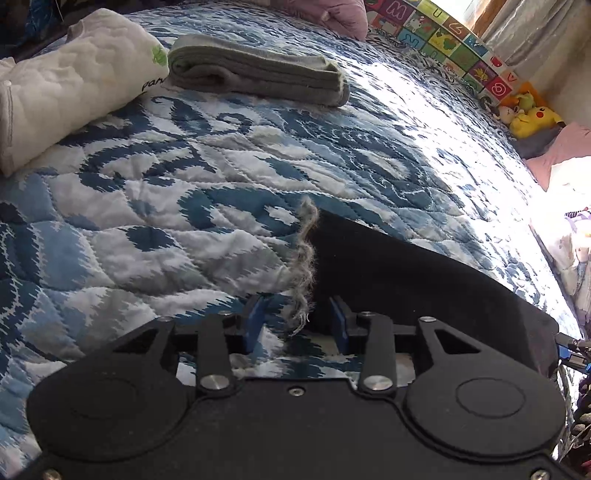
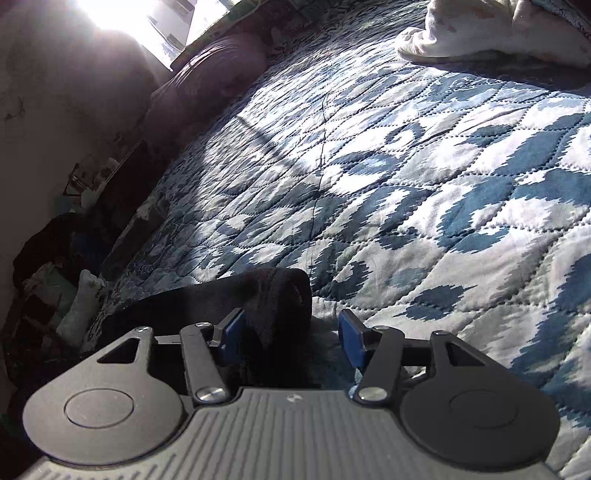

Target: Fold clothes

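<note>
A black cloth [image 1: 406, 277] with a grey fringe [image 1: 304, 266] along its edge lies on the blue and white quilt [image 1: 166, 206]. My left gripper [image 1: 297, 325] is open, and the fringed edge sits in the gap between its blue pads [image 1: 255, 325]. In the right wrist view a rolled end of the black cloth [image 2: 277, 295] lies between the pads of my right gripper [image 2: 291, 338]. That gripper is open too, with the cloth close to its left pad [image 2: 231, 332]. A folded grey garment [image 1: 258, 74] rests at the far side of the bed.
A white quilted bundle [image 1: 74, 85] lies far left beside the grey garment, and shows as the white bundle [image 2: 498, 29] top right. A pink pillow [image 1: 343, 14], a colourful letter mat [image 1: 443, 40] and yellow plush toys [image 1: 532, 116] line the far edge. Clutter [image 2: 55, 258] sits beside the bed.
</note>
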The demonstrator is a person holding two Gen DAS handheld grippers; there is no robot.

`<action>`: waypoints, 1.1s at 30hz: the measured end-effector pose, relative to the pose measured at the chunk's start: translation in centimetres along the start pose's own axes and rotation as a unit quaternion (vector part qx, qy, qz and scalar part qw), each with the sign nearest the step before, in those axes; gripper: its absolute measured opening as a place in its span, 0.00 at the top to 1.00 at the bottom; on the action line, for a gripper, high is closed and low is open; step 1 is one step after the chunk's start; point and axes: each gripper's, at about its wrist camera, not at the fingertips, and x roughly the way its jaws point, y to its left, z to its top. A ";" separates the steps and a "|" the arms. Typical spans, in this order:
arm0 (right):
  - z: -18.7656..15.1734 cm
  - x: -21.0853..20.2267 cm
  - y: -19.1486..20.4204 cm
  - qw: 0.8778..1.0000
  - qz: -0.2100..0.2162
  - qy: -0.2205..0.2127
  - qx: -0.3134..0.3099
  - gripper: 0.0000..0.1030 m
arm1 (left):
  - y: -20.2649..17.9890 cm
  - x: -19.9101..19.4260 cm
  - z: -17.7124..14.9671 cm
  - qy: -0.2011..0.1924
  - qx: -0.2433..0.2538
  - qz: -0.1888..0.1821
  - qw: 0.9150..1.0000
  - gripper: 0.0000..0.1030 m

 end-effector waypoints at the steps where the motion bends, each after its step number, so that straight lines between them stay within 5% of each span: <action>1: 0.1 0.1 0.1 1.000 0.001 -0.002 0.000 0.38 | 0.1 -0.2 0.4 -0.010 -0.008 -0.003 1.000 0.41; 6: 0.6 0.7 0.3 1.000 -0.003 -0.014 0.007 0.36 | -0.8 2.4 2.1 -0.004 0.004 -0.002 1.000 0.44; 8: 0.8 1.2 0.5 1.000 0.003 -0.011 -0.002 0.48 | -2.0 3.2 2.1 -0.002 0.049 0.008 0.999 0.78; 9: 0.8 1.5 0.6 1.000 0.005 -0.009 -0.008 0.79 | -2.6 3.5 2.2 -0.002 0.068 0.008 0.998 0.88; 10: 0.8 1.6 1.0 1.000 0.004 -0.006 -0.022 0.82 | -3.0 3.2 2.5 -0.011 0.077 -0.005 0.997 0.96; 13: 1.0 0.2 2.1 0.997 0.007 -0.050 -0.053 0.82 | -3.3 1.3 3.2 -0.079 0.082 -0.031 0.993 0.96; 15: 1.1 -0.1 2.2 0.996 -0.004 -0.062 -0.061 0.82 | -3.1 2.1 3.5 -0.067 0.073 -0.013 0.995 0.95; 17: 1.2 1.4 1.8 0.996 -0.051 -0.034 -0.067 0.60 | -3.1 4.0 3.2 -0.029 0.083 0.023 0.996 0.85; 18: 1.1 1.7 1.4 0.996 -0.055 -0.032 -0.061 0.58 | -3.0 4.7 2.9 -0.012 0.087 0.036 0.996 0.84; 20: 1.2 1.7 1.2 0.997 -0.059 -0.030 -0.048 0.55 | -2.7 3.9 2.8 -0.019 0.074 0.040 0.996 0.70; 22: 0.8 1.1 1.8 0.995 -0.072 -0.030 -0.061 0.38 | -2.5 2.5 2.5 -0.031 0.066 0.046 0.996 0.52; 27: -1.0 -1.7 2.0 0.996 -0.066 -0.020 -0.061 0.35 | -1.7 -2.5 -0.4 -0.032 0.054 0.034 0.997 0.51; 33: -4.5 -5.4 0.7 0.999 -0.036 -0.001 -0.009 0.33 | 0.4 -9.3 -6.2 -0.021 -0.046 -0.032 0.998 0.47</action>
